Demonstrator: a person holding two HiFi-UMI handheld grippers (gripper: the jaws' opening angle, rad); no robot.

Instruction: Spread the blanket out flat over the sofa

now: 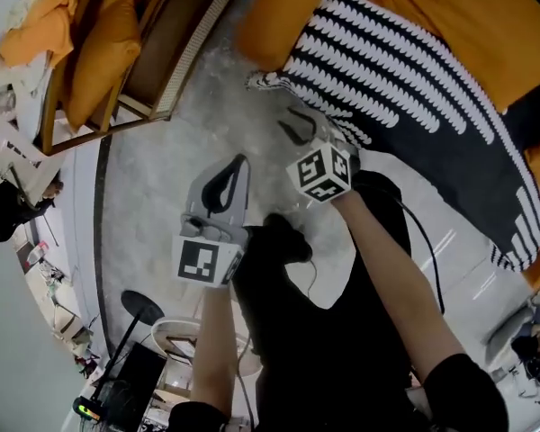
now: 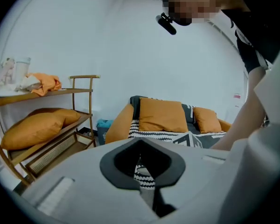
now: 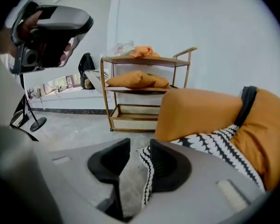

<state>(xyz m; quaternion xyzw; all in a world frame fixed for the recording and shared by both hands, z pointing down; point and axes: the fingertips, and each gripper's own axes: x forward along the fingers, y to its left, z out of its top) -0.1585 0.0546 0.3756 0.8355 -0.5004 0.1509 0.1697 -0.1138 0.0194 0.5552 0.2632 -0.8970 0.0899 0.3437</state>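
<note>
Over at the far left I see a wooden rack with an orange cushion on one shelf, standing on the grey floor. Next comes my left tool, poised over that floor with its jaws drawn together and nothing between them. My right tool is beside it, nearer the sofa, with its jaws standing wide. The hanging edge of the blanket passes between them, lying against the right-hand pad without being pinched. That black-and-white striped blanket lies across the orange sofa seat at the right, its near corner drooping off the front towards the floor.
</note>
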